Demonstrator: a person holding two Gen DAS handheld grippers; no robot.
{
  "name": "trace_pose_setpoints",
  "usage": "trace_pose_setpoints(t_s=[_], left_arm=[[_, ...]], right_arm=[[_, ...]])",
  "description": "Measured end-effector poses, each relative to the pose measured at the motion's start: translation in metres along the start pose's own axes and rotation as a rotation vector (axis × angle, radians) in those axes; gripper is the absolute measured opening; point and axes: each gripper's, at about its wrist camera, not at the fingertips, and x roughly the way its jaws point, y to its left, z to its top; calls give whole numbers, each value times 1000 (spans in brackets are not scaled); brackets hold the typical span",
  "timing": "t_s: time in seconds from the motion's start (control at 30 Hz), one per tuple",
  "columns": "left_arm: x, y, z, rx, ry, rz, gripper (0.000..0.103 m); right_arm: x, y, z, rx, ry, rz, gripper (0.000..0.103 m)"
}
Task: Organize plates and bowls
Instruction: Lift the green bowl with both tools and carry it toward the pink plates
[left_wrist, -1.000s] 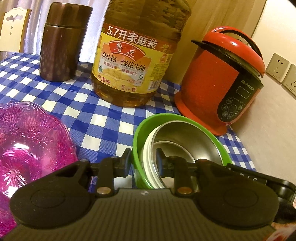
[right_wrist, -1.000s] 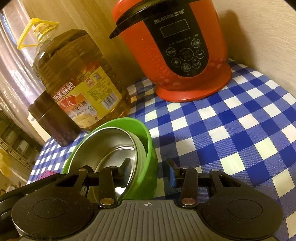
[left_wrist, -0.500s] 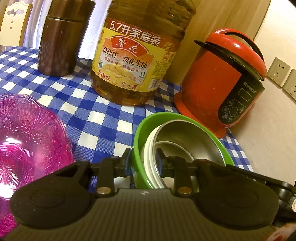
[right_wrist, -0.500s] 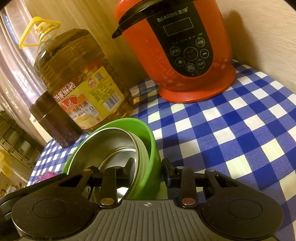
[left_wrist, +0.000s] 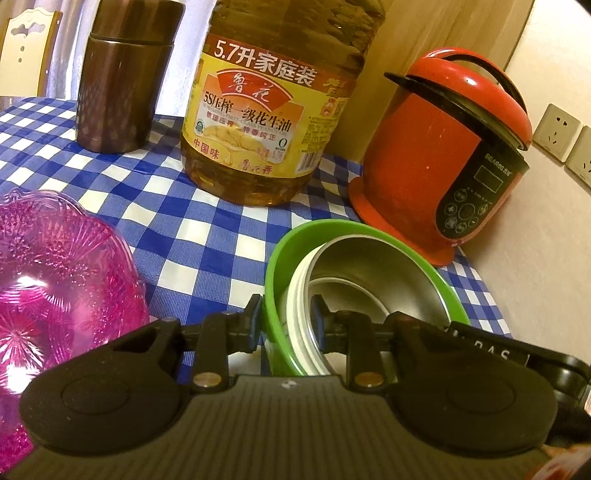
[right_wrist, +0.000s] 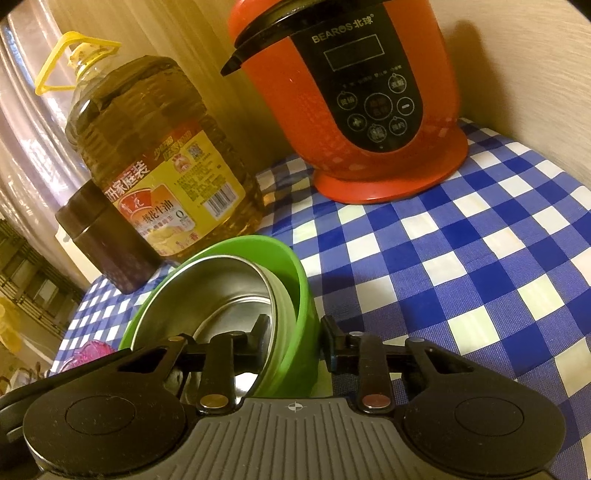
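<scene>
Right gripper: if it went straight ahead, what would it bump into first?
The green bowl already sits between the right gripper jaws, so that first. Beyond, probably the red cooker; depth is unclear.

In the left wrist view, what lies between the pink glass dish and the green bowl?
Only bare blue-and-white checked tablecloth separates the pink glass dish from the green bowl; nothing stands in that gap. The left wrist view shows this.

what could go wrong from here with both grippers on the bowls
Both grippers, left and right, pinch opposite rims of the green bowl with the steel bowl nested tilted inside. An uneven lift might slide it out. The pink dish sits close by and might get knocked.
</scene>
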Motion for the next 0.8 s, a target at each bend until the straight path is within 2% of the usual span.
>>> trace_pose_setpoints(t_s=[0.43, 0.8], left_arm=[[-15, -8, -12, 17, 36, -2, 24], [-47, -9, -31, -14, 72, 2, 24]], right_arm=[[-16, -3, -6, 15, 25, -26, 26], [-47, 1, -30, -9, 76, -52, 25]])
